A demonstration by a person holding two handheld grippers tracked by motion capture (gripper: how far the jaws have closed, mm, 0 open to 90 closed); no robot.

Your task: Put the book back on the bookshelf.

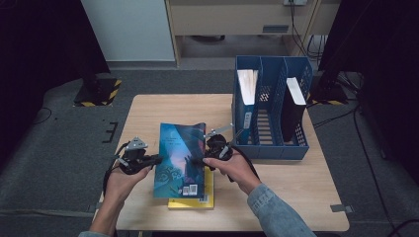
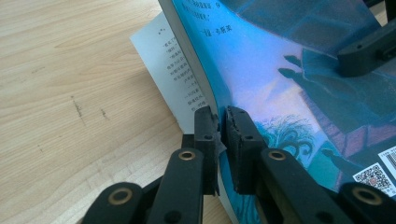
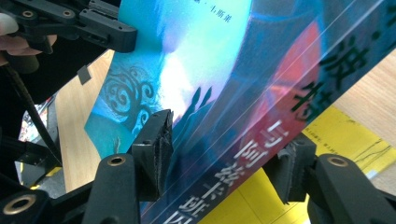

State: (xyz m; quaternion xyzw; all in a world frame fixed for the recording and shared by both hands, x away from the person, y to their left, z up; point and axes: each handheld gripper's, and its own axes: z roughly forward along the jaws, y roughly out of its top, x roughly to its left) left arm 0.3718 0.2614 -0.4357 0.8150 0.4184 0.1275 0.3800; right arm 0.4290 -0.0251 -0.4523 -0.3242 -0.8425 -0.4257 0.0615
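Bench (image 1: 296, 182) carrying a blue file rack (image 1: 271, 106); nearer the person than the rack, a blue book (image 1: 180, 158) is held over a yellow book (image 1: 197, 201). Left gripper (image 2: 218, 135) fingers pinch its cover edge; right gripper (image 3: 224, 158) fingers, half spread, clamp its spine.

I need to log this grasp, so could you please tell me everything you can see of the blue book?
The blue book is a glossy paperback, its cover showing dark swirls, Chinese lettering and a barcode with a QR code near one corner. It is held over the table, above a yellow book, with its far end curling. The left hand-held gripper is shut on the cover's edge, white pages showing behind it. The right hand-held gripper straddles the spine side, pads against both faces.
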